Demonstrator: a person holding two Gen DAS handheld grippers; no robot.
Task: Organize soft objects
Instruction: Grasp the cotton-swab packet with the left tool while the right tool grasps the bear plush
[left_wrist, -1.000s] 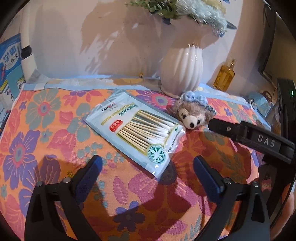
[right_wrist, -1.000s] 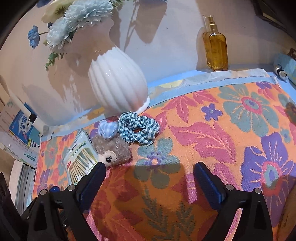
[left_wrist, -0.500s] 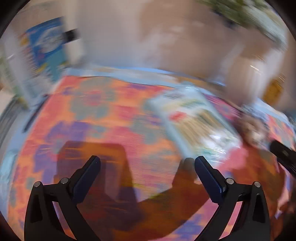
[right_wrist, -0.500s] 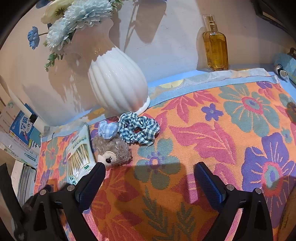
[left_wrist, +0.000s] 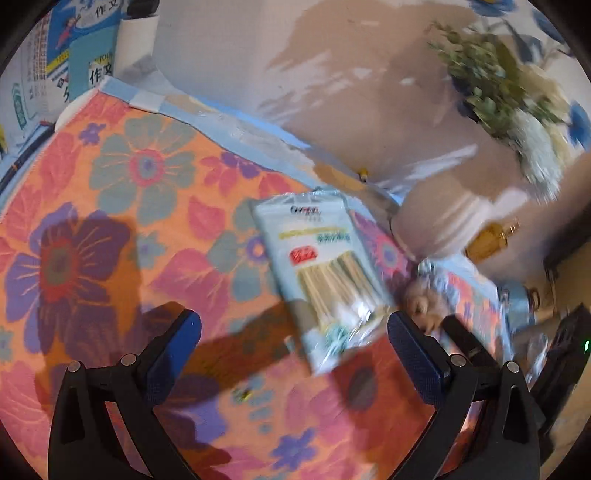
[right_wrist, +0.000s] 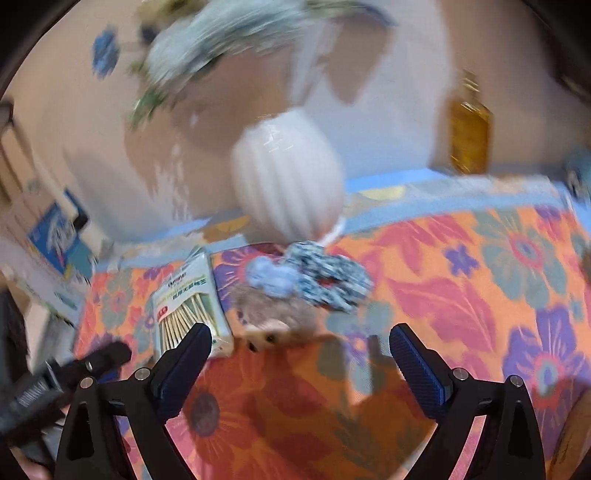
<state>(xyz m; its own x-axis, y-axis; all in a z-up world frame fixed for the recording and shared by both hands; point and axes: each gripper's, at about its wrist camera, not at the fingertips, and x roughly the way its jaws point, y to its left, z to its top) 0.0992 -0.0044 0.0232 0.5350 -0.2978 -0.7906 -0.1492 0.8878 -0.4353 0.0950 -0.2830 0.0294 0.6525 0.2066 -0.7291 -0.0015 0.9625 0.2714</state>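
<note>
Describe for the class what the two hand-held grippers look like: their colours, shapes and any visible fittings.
The left hand-held gripper and the right hand-held gripper look alike: black forked frames with triangular cut-outs and silver round bolt heads. Each carries two flat, slanted fingers faced with dark blue textured pads. No cables or sleeves are visible.

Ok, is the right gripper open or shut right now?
Open. In the right wrist view the right gripper has its two blue-padded fingers spread wide with nothing between them; the plush bear lies just ahead, untouched.

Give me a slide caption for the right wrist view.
Open right gripper nears plush bear lying beside gingham scrunchie and cotton-swab pack, before white ribbed vase.
</note>
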